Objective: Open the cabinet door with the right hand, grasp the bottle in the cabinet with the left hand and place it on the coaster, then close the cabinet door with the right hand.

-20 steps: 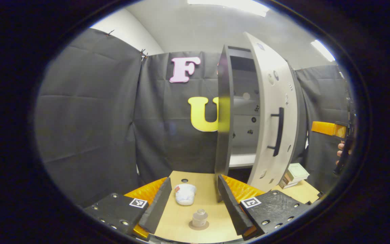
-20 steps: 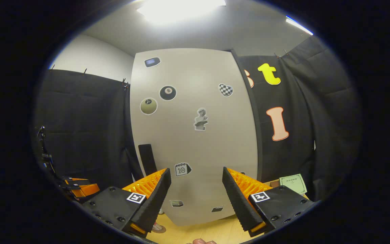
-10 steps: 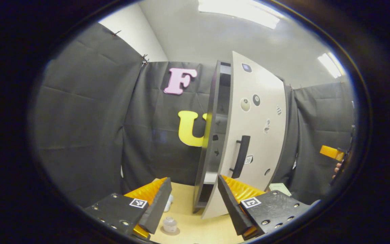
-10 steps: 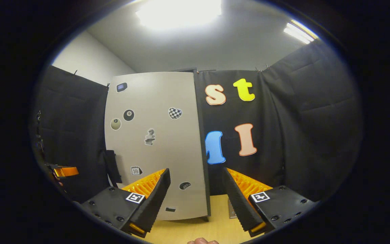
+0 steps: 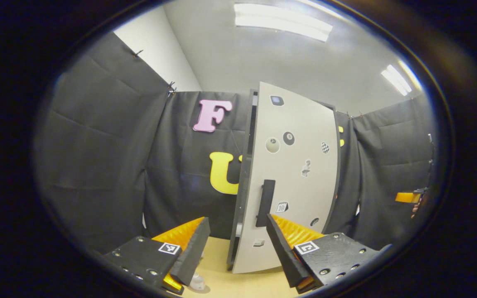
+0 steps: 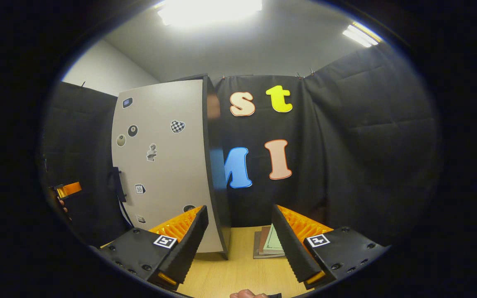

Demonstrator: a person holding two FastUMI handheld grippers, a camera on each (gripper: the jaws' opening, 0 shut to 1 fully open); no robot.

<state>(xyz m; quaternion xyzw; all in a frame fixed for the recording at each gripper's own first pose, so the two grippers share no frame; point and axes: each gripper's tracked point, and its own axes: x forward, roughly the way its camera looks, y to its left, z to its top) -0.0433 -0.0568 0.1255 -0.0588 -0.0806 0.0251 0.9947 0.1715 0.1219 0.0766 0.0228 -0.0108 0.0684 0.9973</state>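
The tall pale cabinet door [image 5: 294,178], dotted with stickers, lies almost flat against the cabinet; a thin dark gap shows beside its black handle [image 5: 266,203]. A small clear bottle [image 5: 197,283] stands on the wooden table at the bottom of the left gripper view, partly behind my left finger; its coaster is hidden. My left gripper [image 5: 236,248] is open and holds nothing, back from the cabinet. My right gripper [image 6: 238,244] is open and holds nothing, pointing at the cabinet's dark side panel [image 6: 215,178], with the door [image 6: 160,165] to its left. Each gripper shows far off in the other's view: right gripper [image 5: 407,197], left gripper [image 6: 68,189].
A stack of books [image 6: 268,245] lies on the table [image 6: 238,273] to the right of the cabinet, between my right fingers. Black cloth walls close the booth on all sides. A fingertip [image 6: 246,294] shows at the bottom edge of the right gripper view.
The door has swung from ajar to almost flat against the cabinet. Both grippers have drawn back from it; the bottle has slid to the bottom of the left gripper view.
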